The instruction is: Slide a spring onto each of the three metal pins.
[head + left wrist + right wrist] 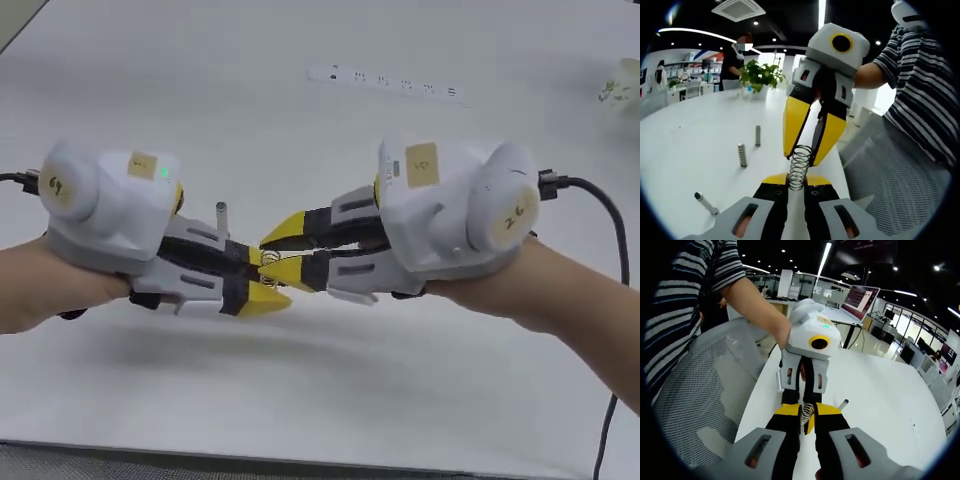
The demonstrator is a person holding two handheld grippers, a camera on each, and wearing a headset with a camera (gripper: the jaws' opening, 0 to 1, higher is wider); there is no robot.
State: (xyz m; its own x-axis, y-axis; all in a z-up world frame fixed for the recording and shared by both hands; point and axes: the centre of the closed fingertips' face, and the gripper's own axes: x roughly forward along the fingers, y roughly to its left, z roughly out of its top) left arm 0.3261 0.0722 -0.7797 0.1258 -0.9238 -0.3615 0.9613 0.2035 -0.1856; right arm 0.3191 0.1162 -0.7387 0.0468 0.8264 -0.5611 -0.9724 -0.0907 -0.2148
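Under the spring (270, 258), the white table (300, 130) is spread across the whole head view. On the person's side of the spring, a grey mesh chair (705, 390) and a striped sleeve (920, 75) are seen.

To the left of the spring, the left gripper (796, 180) is held in the left hand. Its jaws are closed down on the near end of the spring, which is pinched between the yellow tips. To the right of the spring, the right gripper (801, 156) is held tip to tip against the left one. Its jaws are set narrowly apart, one on each side of the spring's other end. Whether they press on the coil cannot be told. The spring is kept in the air between the two grippers, clear of the table.

Far beyond the spring, a leafy plant (760, 75) is seen at the table's far end. A white power strip (390, 82) is laid flat, well apart from the spring.

Beyond the spring, three pins are seen on the table. The first loaded pin (742, 155) and the second loaded pin (758, 135) are stood upright, each with a coil already around it. The bare pin (705, 202) is nearest the spring, with no coil on it, and its lean cannot be judged at the view's edge.
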